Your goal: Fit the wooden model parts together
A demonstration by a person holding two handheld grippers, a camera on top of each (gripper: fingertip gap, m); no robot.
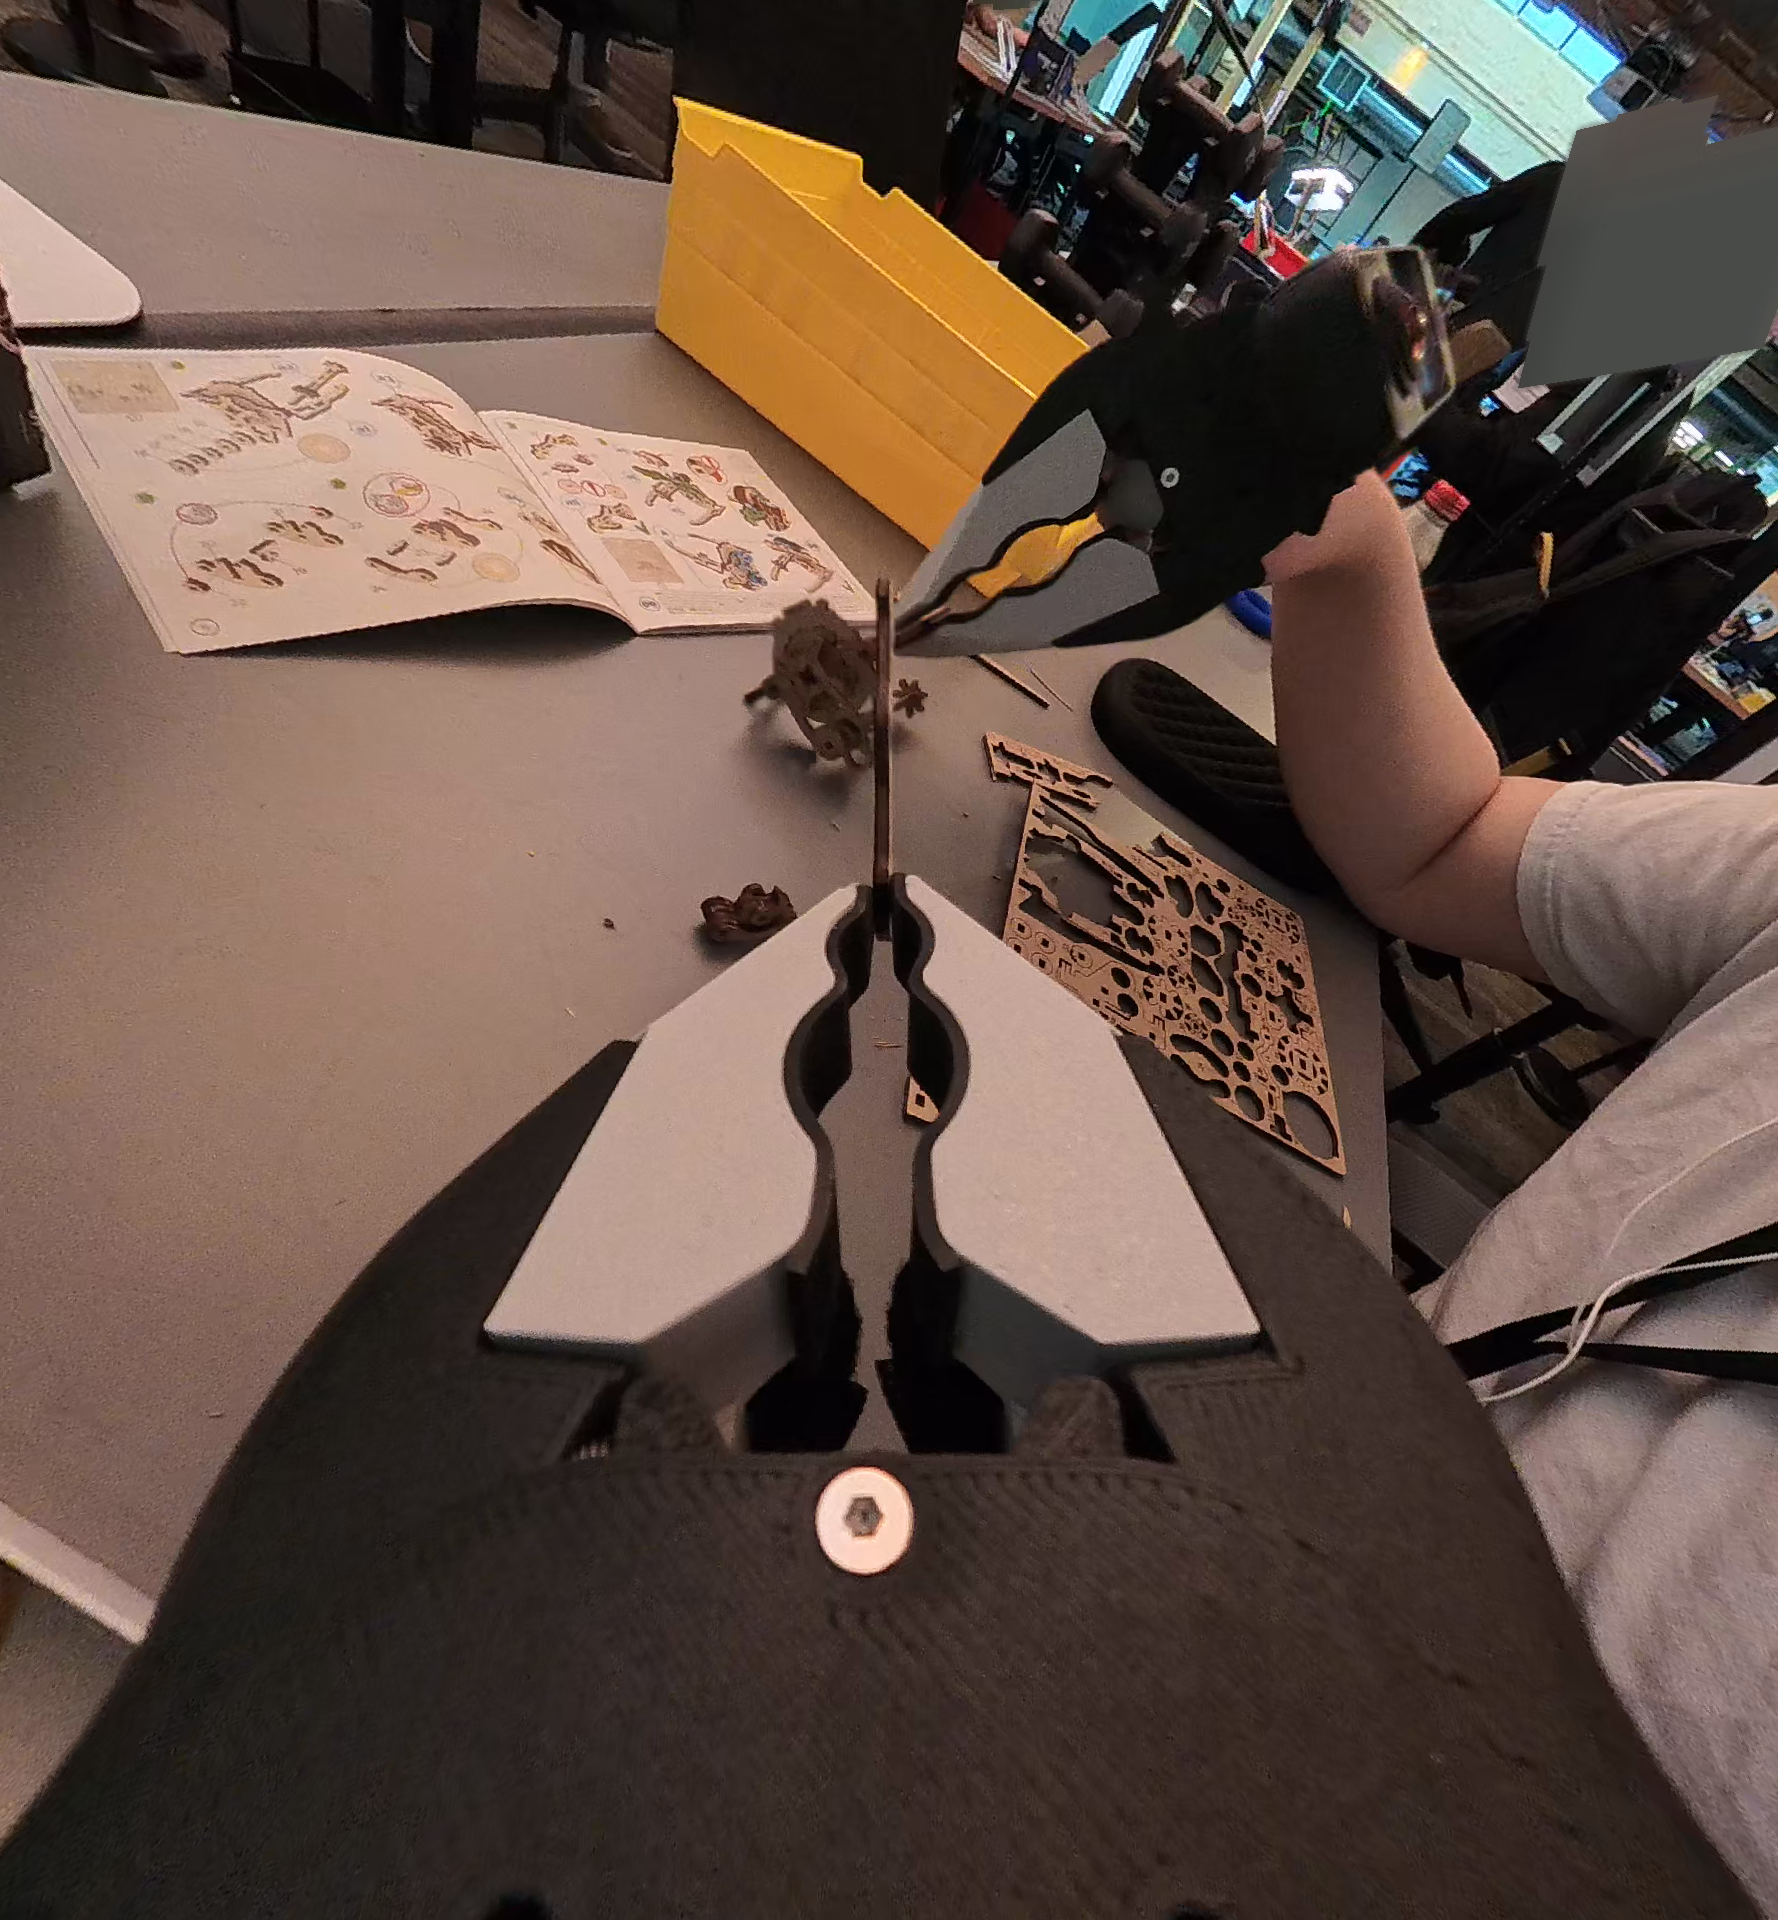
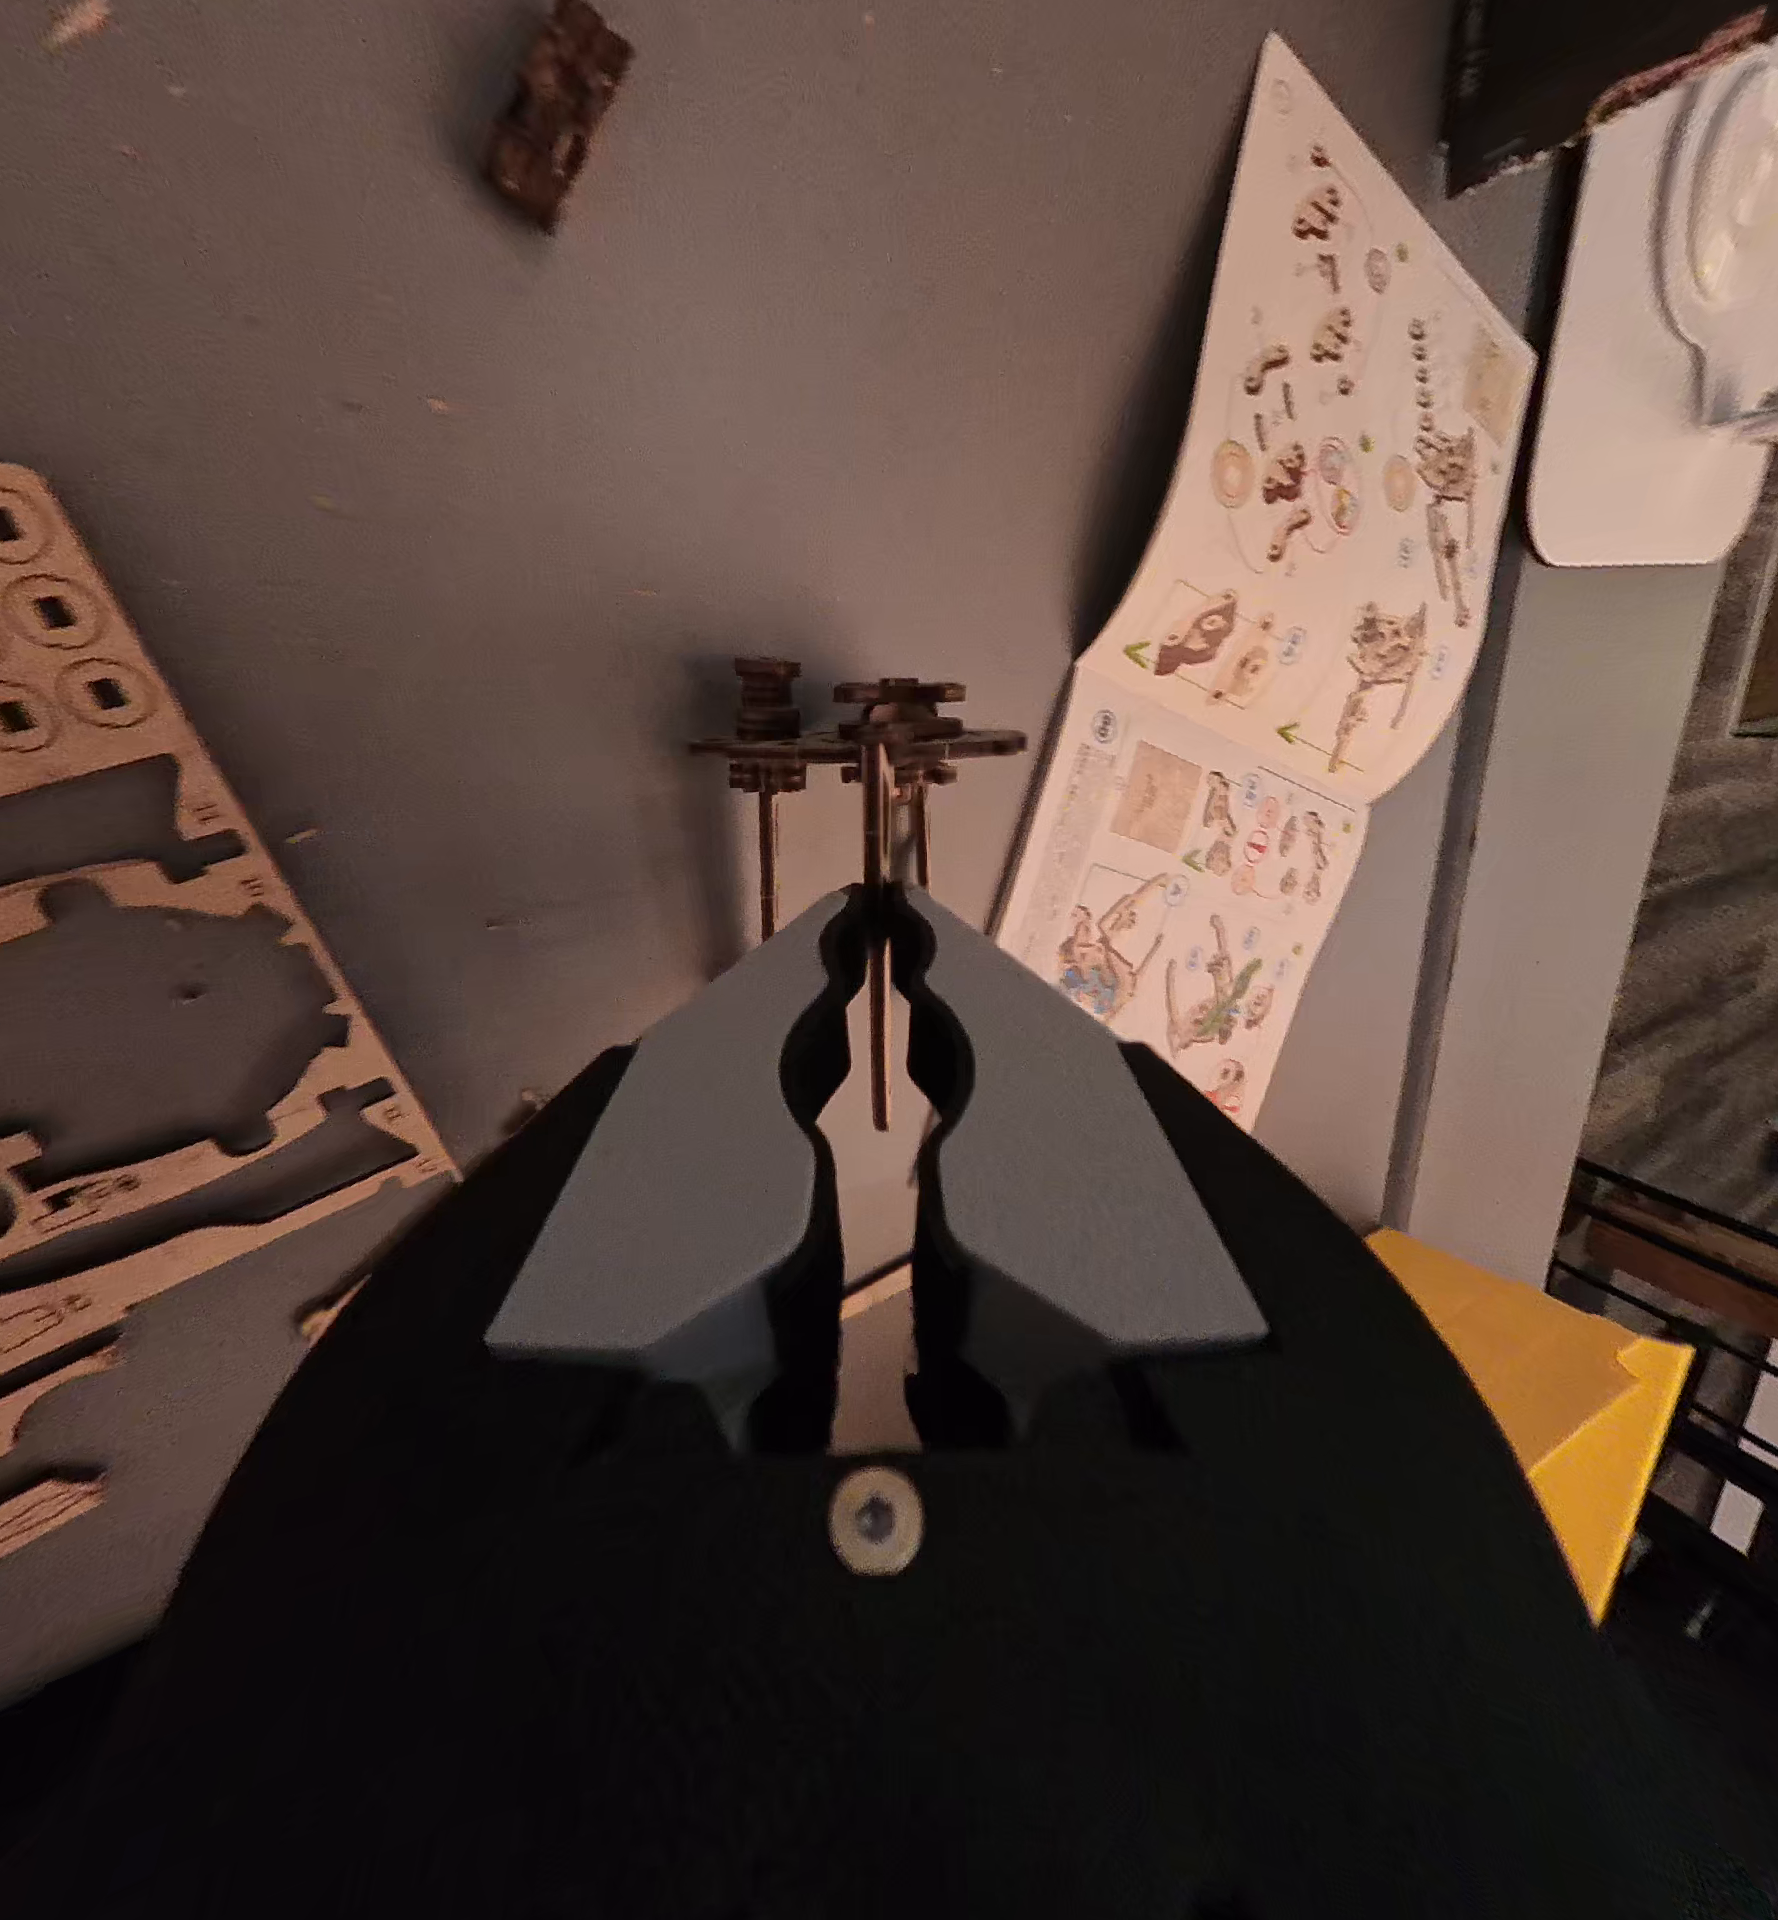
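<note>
The wooden model [image 1: 820,688], a small openwork assembly of laser-cut pieces, sits raised above the grey surface [image 1: 293,935], just this side of the open instruction booklet [image 1: 428,488]. In the right wrist view the same model [image 2: 857,743] shows as a flat cross-plate with stacked gear-like pieces on top and thin posts running down from it.

The left tool [image 1: 883,902] is closed on a thin flat wooden strip [image 1: 882,748], seen edge-on, which rises from its tips to the model's right side. The right tool [image 1: 911,621] comes in from the booklet's right, its tips together at the strip's upper end, right beside the model. In its own view the right tool [image 2: 877,902] is clamped on a flat wooden part [image 2: 877,997], also edge-on, which runs back between the fingers and forward to touch the model's cross-plate.

To the right of the booklet and nearer the camera, a punched-out plywood parts sheet [image 1: 1176,956] lies flat on the surface. A small dark wooden sub-assembly [image 1: 747,912] lies just left of the left tool's tips. A tiny star-shaped gear [image 1: 909,696] lies just right of the model. A yellow bin [image 1: 843,312] stands beyond the booklet's right page. A person's bare forearm [image 1: 1384,727] extends behind the right tool.
</note>
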